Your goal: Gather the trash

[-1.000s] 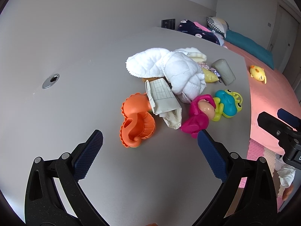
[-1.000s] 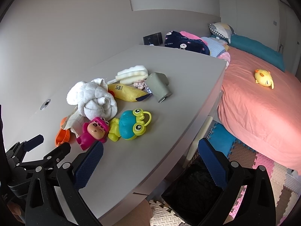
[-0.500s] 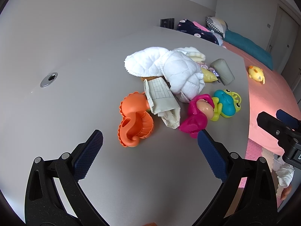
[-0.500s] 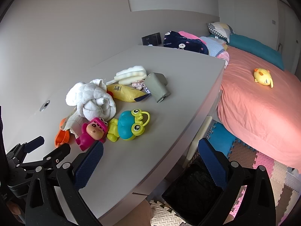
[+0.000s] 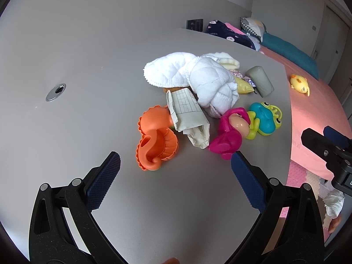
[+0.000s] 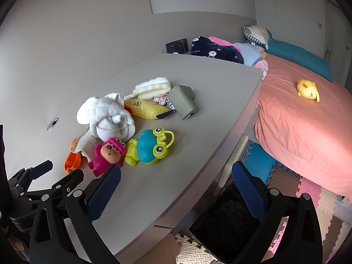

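A crumpled, grid-lined paper wad (image 5: 189,118) lies on the grey table (image 5: 88,110), leaning on an orange seahorse mould (image 5: 154,140). In the right wrist view the paper wad (image 6: 87,142) peeks out below a white towel (image 6: 105,116). A yellow snack wrapper (image 6: 147,109) lies beside the towel, partly hidden in the left wrist view (image 5: 242,85). My left gripper (image 5: 173,165) hovers open just short of the mould and paper, empty. My right gripper (image 6: 176,178) is open and empty over the table's edge, above a black-lined bin (image 6: 226,226) on the floor.
Toys crowd the pile: a pink figure (image 5: 228,136), a blue-green frog (image 5: 264,121), a grey roll (image 5: 259,81) and a cream sponge (image 6: 154,87). A round grommet (image 5: 55,89) sits in the tabletop. A pink bed (image 6: 308,121) with a yellow plush (image 6: 307,89) stands to the right.
Both views shift only slightly: the pile has drifted a little left and down in the left wrist view. Both grippers stay open and nothing was picked up.
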A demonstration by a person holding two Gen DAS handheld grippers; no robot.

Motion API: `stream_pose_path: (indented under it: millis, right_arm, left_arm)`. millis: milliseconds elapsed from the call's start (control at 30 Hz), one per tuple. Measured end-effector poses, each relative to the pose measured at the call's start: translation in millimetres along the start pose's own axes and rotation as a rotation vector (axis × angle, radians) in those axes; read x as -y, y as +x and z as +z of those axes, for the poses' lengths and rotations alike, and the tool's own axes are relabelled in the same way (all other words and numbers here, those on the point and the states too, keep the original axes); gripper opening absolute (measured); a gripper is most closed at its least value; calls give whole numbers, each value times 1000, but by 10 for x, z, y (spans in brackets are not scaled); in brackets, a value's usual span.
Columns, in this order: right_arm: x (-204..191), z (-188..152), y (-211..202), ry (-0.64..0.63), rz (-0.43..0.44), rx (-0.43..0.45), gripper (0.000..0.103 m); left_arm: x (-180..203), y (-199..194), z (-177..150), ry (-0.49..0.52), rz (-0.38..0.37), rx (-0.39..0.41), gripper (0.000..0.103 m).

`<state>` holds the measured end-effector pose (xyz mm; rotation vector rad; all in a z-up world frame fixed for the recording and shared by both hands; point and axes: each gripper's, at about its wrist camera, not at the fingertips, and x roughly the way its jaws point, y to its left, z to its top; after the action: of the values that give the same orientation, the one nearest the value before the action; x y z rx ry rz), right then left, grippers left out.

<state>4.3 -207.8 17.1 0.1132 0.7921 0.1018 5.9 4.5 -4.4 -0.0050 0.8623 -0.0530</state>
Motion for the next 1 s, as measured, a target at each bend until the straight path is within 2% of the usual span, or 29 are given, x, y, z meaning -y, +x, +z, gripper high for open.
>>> stream_pose_path:
  millis: [167, 433, 600, 733, 900, 1000]
  right_arm:
    - [23, 6, 22, 10, 4, -4, 100]
    - [50, 31, 158, 17, 38, -18, 100]
    - [29, 77, 261, -5, 55, -21, 100]
    - [18, 136, 387, -15, 65, -33, 100]
    - [-40, 206, 577, -34, 80, -58, 94]
    - [-94, 224, 672, -43, 91, -71, 91]
  left_arm:
    - [-44, 7, 5, -18, -2, 3, 97]
    - [-172, 112, 55, -51, 41, -4, 96]
    - [-207, 227, 95, -51, 67, -29, 82]
    - [-220, 302, 131, -49, 85, -41, 76]
    - [-251, 375, 173, -51, 89, -54, 62]
    - [-287, 422, 188, -57, 92, -62, 58]
